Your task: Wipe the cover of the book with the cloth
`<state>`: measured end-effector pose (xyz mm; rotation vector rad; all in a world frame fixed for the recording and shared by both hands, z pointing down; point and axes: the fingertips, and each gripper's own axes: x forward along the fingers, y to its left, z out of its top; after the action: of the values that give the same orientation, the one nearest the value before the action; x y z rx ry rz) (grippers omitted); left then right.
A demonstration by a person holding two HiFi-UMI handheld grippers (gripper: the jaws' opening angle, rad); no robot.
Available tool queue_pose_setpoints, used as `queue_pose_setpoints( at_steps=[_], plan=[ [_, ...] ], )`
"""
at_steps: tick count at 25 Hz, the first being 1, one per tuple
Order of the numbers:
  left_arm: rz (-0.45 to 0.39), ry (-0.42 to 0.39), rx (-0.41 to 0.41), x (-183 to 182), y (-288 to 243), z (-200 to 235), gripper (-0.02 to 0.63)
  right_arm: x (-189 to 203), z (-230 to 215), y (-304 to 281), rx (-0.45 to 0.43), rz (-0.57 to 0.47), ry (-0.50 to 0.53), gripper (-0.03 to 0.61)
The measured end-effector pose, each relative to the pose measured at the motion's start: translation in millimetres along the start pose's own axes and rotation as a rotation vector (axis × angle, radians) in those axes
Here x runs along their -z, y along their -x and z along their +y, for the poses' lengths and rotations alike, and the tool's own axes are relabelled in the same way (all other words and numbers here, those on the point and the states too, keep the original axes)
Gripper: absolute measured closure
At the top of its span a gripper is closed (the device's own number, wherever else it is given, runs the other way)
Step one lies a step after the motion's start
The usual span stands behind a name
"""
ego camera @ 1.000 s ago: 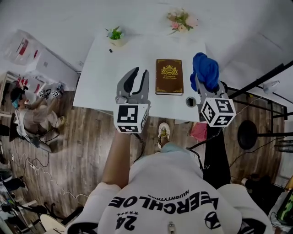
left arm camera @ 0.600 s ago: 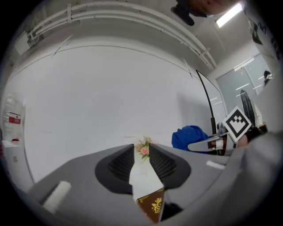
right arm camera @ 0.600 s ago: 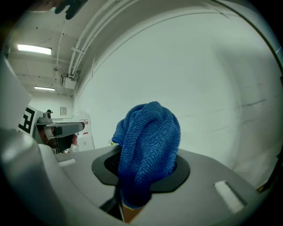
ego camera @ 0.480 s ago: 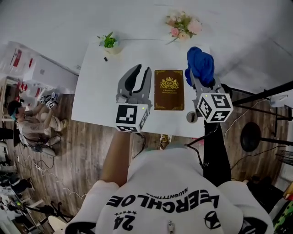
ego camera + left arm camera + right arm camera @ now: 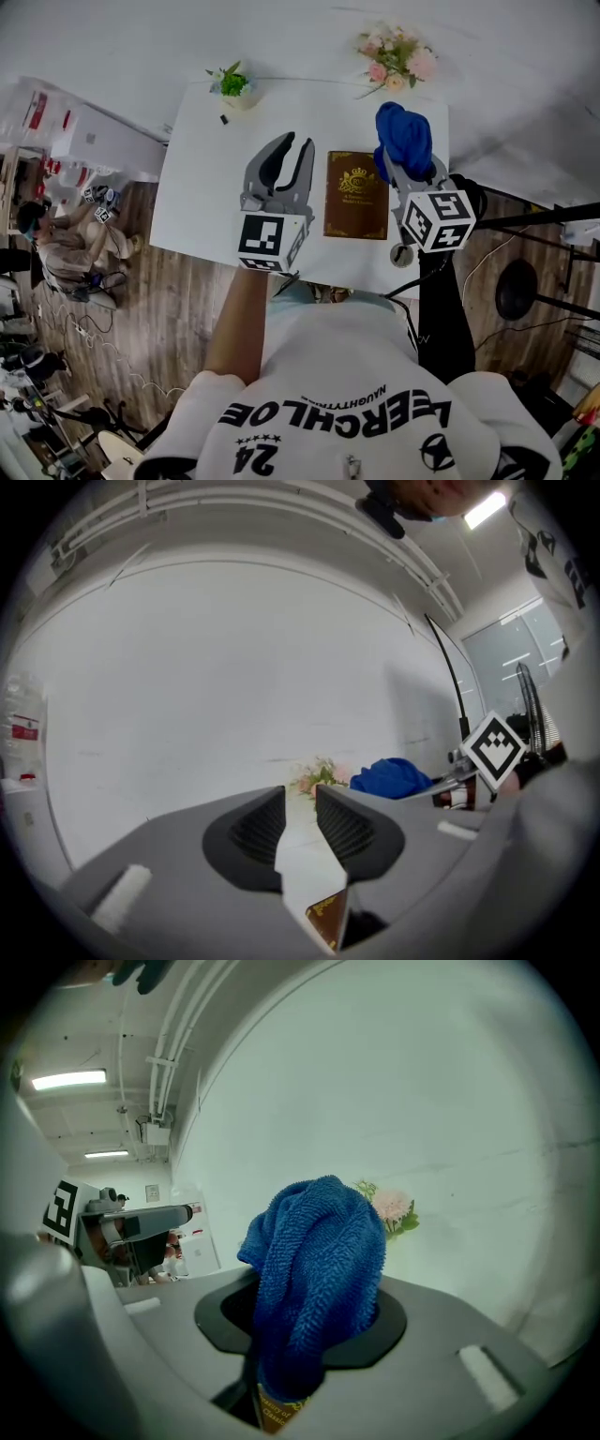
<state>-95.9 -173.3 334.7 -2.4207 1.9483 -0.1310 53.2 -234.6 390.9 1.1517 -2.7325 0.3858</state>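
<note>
A brown book (image 5: 356, 195) with gold print lies flat on the white table (image 5: 202, 192), near its front edge. My right gripper (image 5: 405, 161) is shut on a bunched blue cloth (image 5: 403, 136), which hangs at the book's far right corner and hides the fingertips. In the right gripper view the cloth (image 5: 319, 1260) fills the jaws and a strip of the book (image 5: 277, 1413) shows below it. My left gripper (image 5: 294, 142) hovers just left of the book, open by a narrow gap with nothing in it. In its own view the left gripper (image 5: 300, 799) shows the book's corner (image 5: 325, 921) beneath.
A small green potted plant (image 5: 232, 82) and a tiny dark object (image 5: 225, 119) sit at the table's far left. Pink flowers (image 5: 398, 56) lie at the far right. A person sits on the wooden floor at left (image 5: 66, 248). Black stands (image 5: 534, 291) are at right.
Both grippers have moved forward over the table. The blue cloth has come in from the right, closer to the book's far right corner. The left gripper now sits alongside the book.
</note>
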Motion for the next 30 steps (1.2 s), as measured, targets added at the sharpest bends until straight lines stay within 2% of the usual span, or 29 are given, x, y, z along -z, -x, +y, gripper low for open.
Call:
queue_pose_setpoints(
  at_steps=[7,12,16,23,26,30],
  plan=[
    [0.027,0.031,0.057,23.6,-19.6,4.9,0.502,12.0,1.6,-18.0,0.013,0.051,-0.051,0.457],
    [0.034,0.050,0.110,39.8,-34.7,4.8,0.502,28.1,12.2,-32.8,-0.032,0.157,-0.055,0.457],
    [0.081,0.072,0.128,62.0,-39.7,11.2,0.502,53.2,26.3,-51.7,-0.063,0.263,-0.108,0.457],
    [0.174,0.070,0.187,102.4,-50.7,14.3,0.502,93.6,41.2,-81.7,-0.030,0.388,-0.158,0.457],
    [0.171,0.080,0.212,108.1,-58.2,13.8,0.502,106.5,48.9,-91.3,-0.038,0.429,-0.209,0.458],
    [0.157,0.098,0.237,112.0,-62.6,12.5,0.502,126.9,54.6,-100.4,-0.029,0.493,-0.230,0.457]
  ],
)
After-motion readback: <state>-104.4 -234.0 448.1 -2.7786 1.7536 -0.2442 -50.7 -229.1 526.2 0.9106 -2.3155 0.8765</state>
